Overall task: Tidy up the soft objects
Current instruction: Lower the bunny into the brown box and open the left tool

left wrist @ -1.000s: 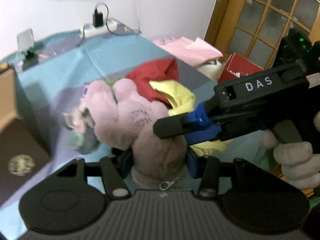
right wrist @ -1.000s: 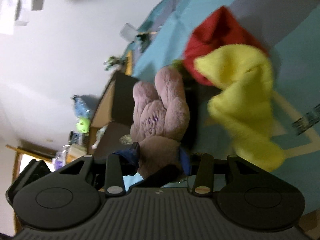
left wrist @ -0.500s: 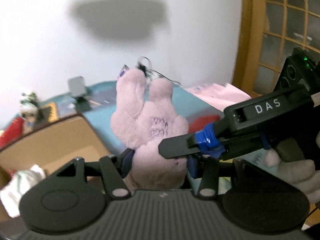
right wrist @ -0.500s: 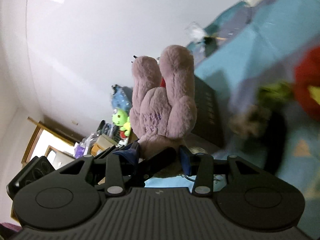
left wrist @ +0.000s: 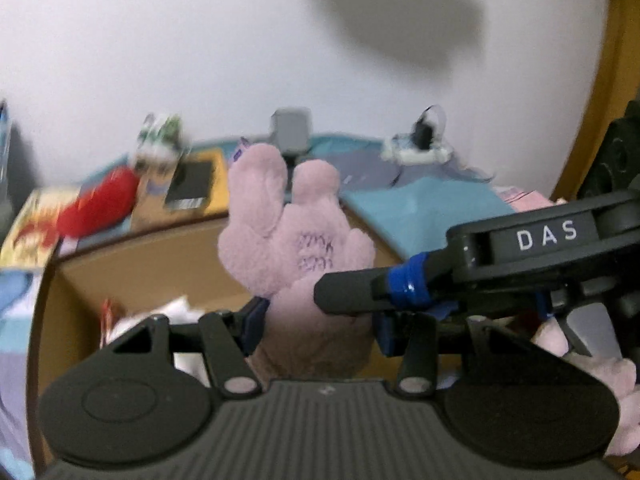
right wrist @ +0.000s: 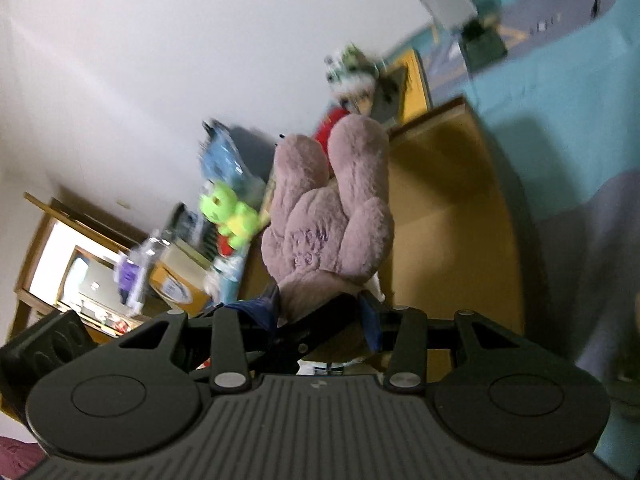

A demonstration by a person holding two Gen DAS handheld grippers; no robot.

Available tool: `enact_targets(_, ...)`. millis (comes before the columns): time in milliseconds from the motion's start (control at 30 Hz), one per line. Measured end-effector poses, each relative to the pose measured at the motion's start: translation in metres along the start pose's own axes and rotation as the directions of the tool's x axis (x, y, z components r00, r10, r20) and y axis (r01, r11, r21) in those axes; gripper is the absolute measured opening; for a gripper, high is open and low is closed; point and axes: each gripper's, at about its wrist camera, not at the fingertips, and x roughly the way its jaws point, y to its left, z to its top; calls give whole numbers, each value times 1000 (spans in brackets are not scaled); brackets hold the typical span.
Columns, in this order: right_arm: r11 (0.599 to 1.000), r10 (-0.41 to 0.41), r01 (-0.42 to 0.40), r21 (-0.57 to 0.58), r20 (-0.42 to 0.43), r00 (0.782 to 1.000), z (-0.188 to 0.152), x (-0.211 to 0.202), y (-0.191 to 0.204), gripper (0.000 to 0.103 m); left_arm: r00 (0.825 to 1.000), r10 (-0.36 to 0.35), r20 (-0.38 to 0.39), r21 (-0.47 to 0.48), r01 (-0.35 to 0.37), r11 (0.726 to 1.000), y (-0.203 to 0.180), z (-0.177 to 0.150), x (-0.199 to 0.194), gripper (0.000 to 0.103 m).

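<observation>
2 grippers are clamped on 1 pink plush toy: left gripper and right gripper, jaws part-open around its base, held above the cardboard box.

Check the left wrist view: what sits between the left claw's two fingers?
The pink plush toy, pinched at its lower body; the right claw's finger crosses in front.

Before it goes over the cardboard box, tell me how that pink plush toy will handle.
The pink plush toy probably squashes easily: both grippers pinch its furry body. Its limbs stand up unsupported, so likely light and fairly stuffed. The fuzzy fabric should resist slipping.
</observation>
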Motion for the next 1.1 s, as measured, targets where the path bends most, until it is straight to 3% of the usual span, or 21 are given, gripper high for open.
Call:
enact_targets(233, 994, -99, 104, 42, -107, 989, -8, 55, -1, 28, 989, 22, -146, -69, -33, 997, 43, -13, 31, 46)
enact_targets(500, 988, -149, 154, 30, -132, 980, -15, 78, 8, 27, 979, 88, -182, -41, -97, 994, 65, -28, 36, 46)
enact_targets(833, 978, -200, 197, -73, -35, 979, -23, 70, 37, 28, 972, 155, -176, -34, -163, 986, 72, -23, 13, 54)
enact_targets(1100, 972, -196, 196, -130, 12, 980, -30, 56, 51, 28, 946, 280, -163, 0, -284, 959, 60, -20, -9, 62)
